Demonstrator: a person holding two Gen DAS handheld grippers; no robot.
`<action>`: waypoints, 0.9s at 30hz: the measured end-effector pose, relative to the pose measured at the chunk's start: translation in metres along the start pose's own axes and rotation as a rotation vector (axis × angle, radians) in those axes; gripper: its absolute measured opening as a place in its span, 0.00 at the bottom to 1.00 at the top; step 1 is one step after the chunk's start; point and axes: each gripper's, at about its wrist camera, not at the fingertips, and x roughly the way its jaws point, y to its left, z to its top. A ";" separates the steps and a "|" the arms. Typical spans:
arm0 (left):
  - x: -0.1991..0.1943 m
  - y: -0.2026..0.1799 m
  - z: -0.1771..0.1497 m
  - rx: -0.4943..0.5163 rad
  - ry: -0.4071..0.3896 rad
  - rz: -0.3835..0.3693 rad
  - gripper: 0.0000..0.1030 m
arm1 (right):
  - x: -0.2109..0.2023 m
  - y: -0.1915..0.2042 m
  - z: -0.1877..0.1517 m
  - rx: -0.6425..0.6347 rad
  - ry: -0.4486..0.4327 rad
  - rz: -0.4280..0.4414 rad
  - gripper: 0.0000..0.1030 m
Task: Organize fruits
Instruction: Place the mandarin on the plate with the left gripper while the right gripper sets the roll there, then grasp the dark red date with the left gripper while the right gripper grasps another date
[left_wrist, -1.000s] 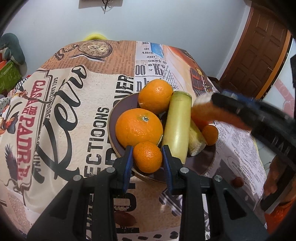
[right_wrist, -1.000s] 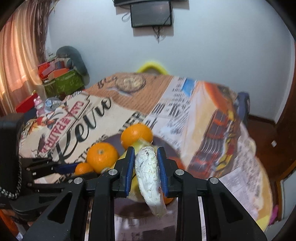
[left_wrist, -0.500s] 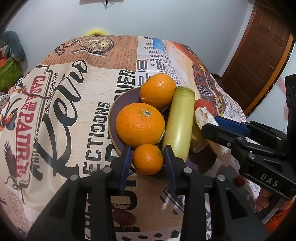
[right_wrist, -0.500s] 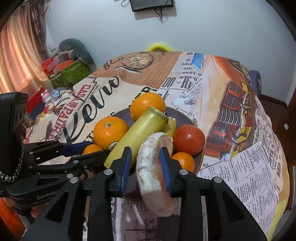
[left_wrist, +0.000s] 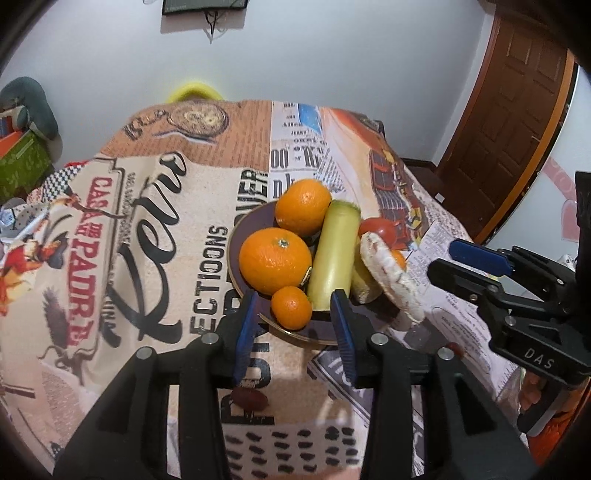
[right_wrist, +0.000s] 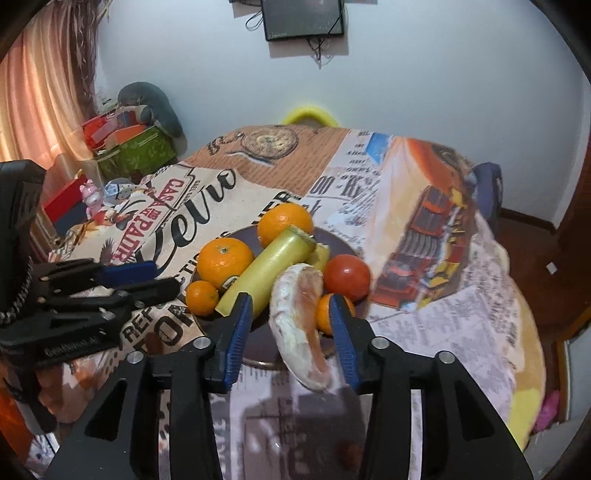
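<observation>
Both claws spread: right claw (right_wrist: 287, 319) around a grapefruit wedge (right_wrist: 298, 325) leaning on the plate (left_wrist: 236, 240), left claw (left_wrist: 293, 317) empty

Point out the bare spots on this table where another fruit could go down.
Free: the cloth left of the plate and beyond it toward the far edge. Crowded: the plate itself, heaped with oranges, and its right side, where the grapefruit wedge overhangs the rim.

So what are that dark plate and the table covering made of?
The plate looks like glazed ceramic or glass: dark purple, glossy, with a thin gold rim. The table covering looks like soft printed fabric, matte, draping and creasing over the edges.
</observation>
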 end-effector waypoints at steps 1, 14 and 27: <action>-0.008 -0.001 0.000 0.002 -0.014 0.005 0.43 | -0.004 -0.002 0.000 0.004 -0.004 -0.005 0.40; -0.072 -0.004 -0.015 0.001 -0.090 0.034 0.57 | -0.056 -0.014 -0.022 0.045 -0.016 -0.094 0.48; -0.053 0.012 -0.051 -0.002 0.011 0.089 0.58 | -0.041 -0.023 -0.065 0.080 0.096 -0.104 0.48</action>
